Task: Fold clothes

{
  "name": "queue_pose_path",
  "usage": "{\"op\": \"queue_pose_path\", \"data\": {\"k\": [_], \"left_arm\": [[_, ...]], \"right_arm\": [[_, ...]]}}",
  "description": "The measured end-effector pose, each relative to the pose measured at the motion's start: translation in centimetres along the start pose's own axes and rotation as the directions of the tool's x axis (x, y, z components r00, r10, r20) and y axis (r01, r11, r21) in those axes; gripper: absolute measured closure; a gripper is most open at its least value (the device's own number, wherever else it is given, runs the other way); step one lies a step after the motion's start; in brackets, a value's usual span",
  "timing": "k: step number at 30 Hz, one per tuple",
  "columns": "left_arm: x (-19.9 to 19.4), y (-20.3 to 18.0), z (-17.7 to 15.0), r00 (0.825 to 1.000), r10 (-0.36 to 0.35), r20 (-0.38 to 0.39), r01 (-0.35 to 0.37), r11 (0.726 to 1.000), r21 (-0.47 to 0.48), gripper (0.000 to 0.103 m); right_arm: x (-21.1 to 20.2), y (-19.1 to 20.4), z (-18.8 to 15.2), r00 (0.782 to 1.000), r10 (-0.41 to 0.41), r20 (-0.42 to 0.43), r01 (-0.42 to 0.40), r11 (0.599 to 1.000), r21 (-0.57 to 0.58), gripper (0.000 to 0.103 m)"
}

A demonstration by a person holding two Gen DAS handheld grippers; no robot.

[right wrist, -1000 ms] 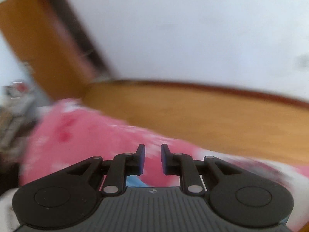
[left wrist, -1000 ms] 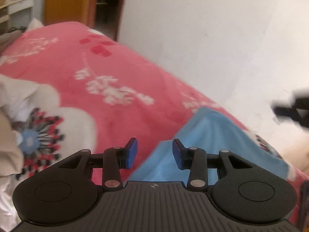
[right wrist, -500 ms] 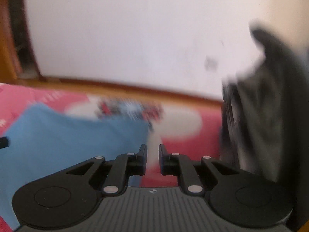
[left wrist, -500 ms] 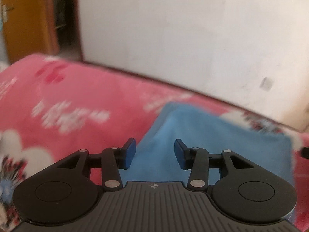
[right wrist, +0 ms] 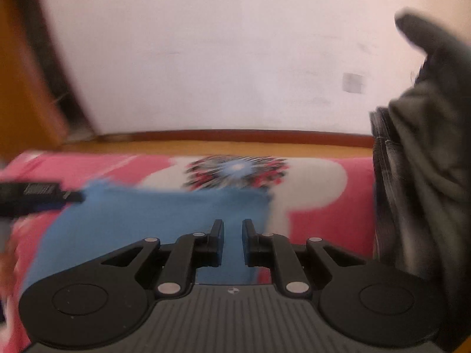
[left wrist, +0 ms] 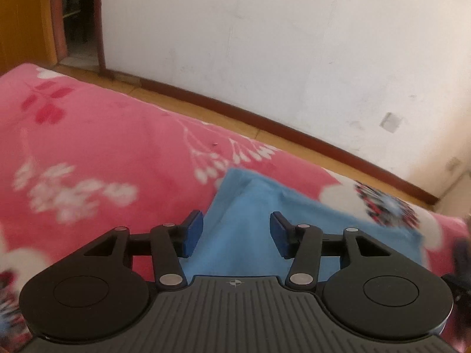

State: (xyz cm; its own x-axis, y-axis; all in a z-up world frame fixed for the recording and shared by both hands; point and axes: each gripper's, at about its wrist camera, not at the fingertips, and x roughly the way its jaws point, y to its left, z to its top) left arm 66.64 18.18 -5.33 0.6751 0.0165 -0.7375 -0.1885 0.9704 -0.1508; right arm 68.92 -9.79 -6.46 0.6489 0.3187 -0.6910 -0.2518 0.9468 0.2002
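Blue garment (left wrist: 259, 235) lies flat on the pink floral bedspread (left wrist: 103, 135), near the bed edge that faces the white wall (left wrist: 265, 44). Colour is a plain, even light blue with no print visible. In the left wrist view its upper left corner comes to a blunt point just beyond the fingertips, and a soft diagonal crease runs down from that corner. The far edge runs off to the right, ending at a corner beside a white flower with a red-and-black centre (left wrist: 385, 209) printed on the bedspread. In the right wrist view the same cloth reads as a broad, flat, roughly rectangular sheet; its far edge is nearly straight and its right edge drops down just right of the fingertips. That view is blurred, so fine texture and seams cannot be made out.

Left gripper (left wrist: 232, 235): jaws stand apart and have just been opening. The blue pads (left wrist: 191, 234) are above the cloth, the left one about over its left edge; nothing is pinched between them.

Right gripper (right wrist: 232, 241): jaws sit close together with a narrow gap, nothing caught in it. It hovers over the right-hand part of the garment, near the right edge.

A dark grey garment (right wrist: 426, 161) hangs or stands in a heap at the right of the right wrist view, apart from the blue one. A strip of wooden floor (left wrist: 294, 144) separates bed from wall.
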Motion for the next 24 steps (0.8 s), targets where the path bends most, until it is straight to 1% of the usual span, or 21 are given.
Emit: {"op": "queue_pose_path", "data": {"k": [2, 4, 6, 7, 9, 10, 12, 13, 14, 15, 16, 17, 18, 19, 21, 23, 24], "left_arm": [[-2.5, 0.1, -2.1, 1.0, -0.018, -0.019, 0.019, 0.995, 0.093, 0.052], [-3.3, -0.2, -4.6, 0.998, -0.009, -0.068, 0.022, 0.983, 0.184, 0.052], [-2.4, 0.0, -6.9, 0.989, 0.018, -0.149, 0.013, 0.979, 0.204, 0.052], [-2.1, 0.0, -7.6, 0.987, 0.031, -0.159, 0.004, 0.978, 0.211, 0.052], [-2.1, 0.0, -8.2, 0.99, 0.049, -0.135, -0.018, 0.974, 0.227, 0.052], [-2.3, 0.0, -8.1, 0.992, 0.054, -0.117, -0.027, 0.975, 0.222, 0.052], [-3.2, 0.0, -7.6, 0.995, 0.055, -0.078, -0.039, 0.981, 0.192, 0.052], [-3.6, 0.2, -7.4, 0.996, 0.058, -0.065, -0.046, 0.984, 0.171, 0.052], [-4.1, 0.5, -7.3, 0.996, 0.068, -0.062, -0.059, 0.989, 0.138, 0.052], [-4.5, 0.9, -7.2, 0.995, 0.079, -0.065, -0.072, 0.992, 0.1, 0.052], [-5.3, 1.3, -7.1, 0.993, 0.094, -0.065, -0.09, 0.994, 0.067, 0.052], [-6.8, 1.7, -7.1, 0.993, 0.105, -0.052, -0.103, 0.994, 0.045, 0.052], [-8.6, 2.1, -7.2, 0.994, 0.109, -0.029, -0.108, 0.994, 0.029, 0.052], [-10.5, 2.5, -7.3, 0.993, 0.114, -0.006, -0.114, 0.993, 0.013, 0.052], [-14.5, 3.3, -8.0, 0.991, 0.128, 0.043, -0.129, 0.992, 0.004, 0.05], [-18.3, 4.1, -8.9, 0.986, 0.148, 0.076, -0.149, 0.989, 0.003, 0.043], [-20.1, 4.4, -9.5, 0.984, 0.155, 0.087, -0.155, 0.988, -0.002, 0.042]], "right_arm": [[-2.7, 1.1, -1.5, 0.997, 0.067, -0.039, -0.07, 0.994, -0.082, 0.088], [-4.1, 1.9, -3.5, 0.99, 0.094, -0.106, -0.109, 0.983, -0.15, 0.088], [-3.7, 2.0, -5.8, 0.978, 0.084, -0.192, -0.12, 0.976, -0.181, 0.088], [-3.3, 1.9, -6.6, 0.973, 0.068, -0.22, -0.109, 0.977, -0.184, 0.088], [-2.8, 1.6, -7.8, 0.969, 0.035, -0.243, -0.08, 0.98, -0.18, 0.088], [-2.9, 1.7, -7.7, 0.971, 0.026, -0.237, -0.071, 0.981, -0.182, 0.088], [-4.0, 2.2, -6.8, 0.985, 0.041, -0.165, -0.076, 0.974, -0.215, 0.088], [-4.2, 2.5, -6.5, 0.989, 0.053, -0.139, -0.086, 0.967, -0.239, 0.088], [-4.1, 2.8, -6.5, 0.988, 0.068, -0.139, -0.102, 0.962, -0.254, 0.087], [-3.3, 3.0, -6.9, 0.981, 0.087, -0.171, -0.13, 0.957, -0.258, 0.086], [-2.3, 3.1, -7.4, 0.972, 0.089, -0.219, -0.148, 0.952, -0.269, 0.086], [-1.9, 3.3, -7.7, 0.969, 0.069, -0.238, -0.139, 0.947, -0.29, 0.086], [-1.9, 3.7, -7.6, 0.972, 0.046, -0.232, -0.119, 0.942, -0.314, 0.086], [-2.7, 3.9, -7.3, 0.976, 0.04, -0.212, -0.108, 0.942, -0.318, 0.086], [-5.6, 4.3, -6.2, 0.987, 0.055, -0.151, -0.098, 0.949, -0.298, 0.085], [-8.3, 4.9, -5.7, 0.993, 0.053, -0.103, -0.08, 0.956, -0.282, 0.085], [-9.8, 5.3, -5.5, 0.995, 0.052, -0.081, -0.072, 0.959, -0.275, 0.084]]}}
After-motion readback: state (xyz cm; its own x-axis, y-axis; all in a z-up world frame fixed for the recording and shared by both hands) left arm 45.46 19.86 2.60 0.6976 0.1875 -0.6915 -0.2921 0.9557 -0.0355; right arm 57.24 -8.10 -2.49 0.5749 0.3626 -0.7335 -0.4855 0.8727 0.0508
